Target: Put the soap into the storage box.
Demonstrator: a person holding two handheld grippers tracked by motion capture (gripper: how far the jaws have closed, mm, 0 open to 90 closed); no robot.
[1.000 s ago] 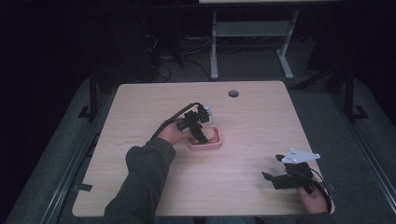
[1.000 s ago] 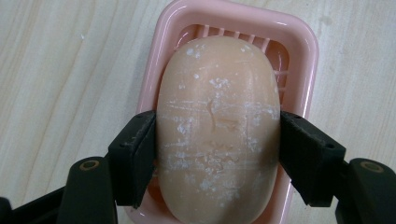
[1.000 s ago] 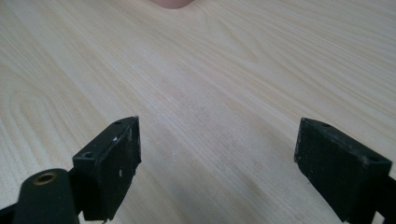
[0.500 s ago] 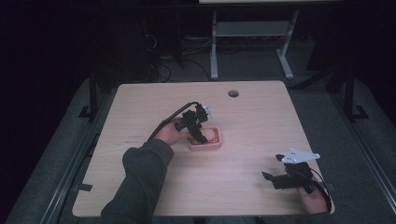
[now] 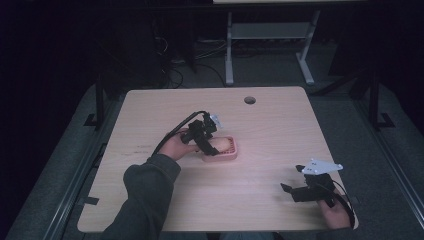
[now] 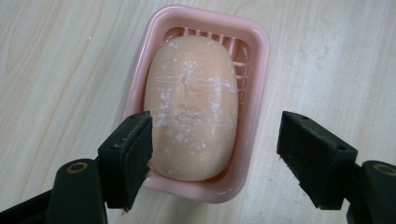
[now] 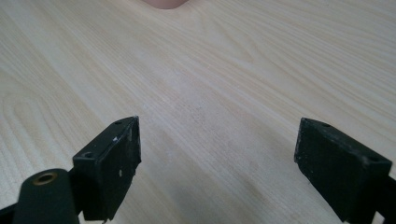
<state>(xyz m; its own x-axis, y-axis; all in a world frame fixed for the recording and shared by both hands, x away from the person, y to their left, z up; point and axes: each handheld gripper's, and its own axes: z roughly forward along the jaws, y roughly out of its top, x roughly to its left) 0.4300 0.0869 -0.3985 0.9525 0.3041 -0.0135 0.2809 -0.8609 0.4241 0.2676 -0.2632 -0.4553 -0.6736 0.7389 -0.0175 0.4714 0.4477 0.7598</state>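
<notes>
A pink soap dish (image 5: pixel 229 153) (image 6: pixel 254 70) sits near the middle of the wooden table (image 5: pixel 270 125). In it lies a peach oval bar of soap (image 6: pixel 191 105) (image 5: pixel 222 144), speckled white. My left gripper (image 5: pixel 206 141) (image 6: pixel 215 154) hovers just over the dish, open, its jaws either side of the near end of the dish and apart from the soap. My right gripper (image 5: pixel 292 190) (image 7: pixel 217 168) rests low at the table's front right, open, with bare wood between its jaws.
A round cable hole (image 5: pixel 249 100) lies near the table's far edge. Beyond the table stand desk legs (image 5: pixel 229 50) and cables on a dark floor. A bit of the pink dish (image 7: pixel 163 3) shows at the top of the right gripper view.
The left gripper has shifted slightly toward the near left over the dish. The right gripper has not moved.
</notes>
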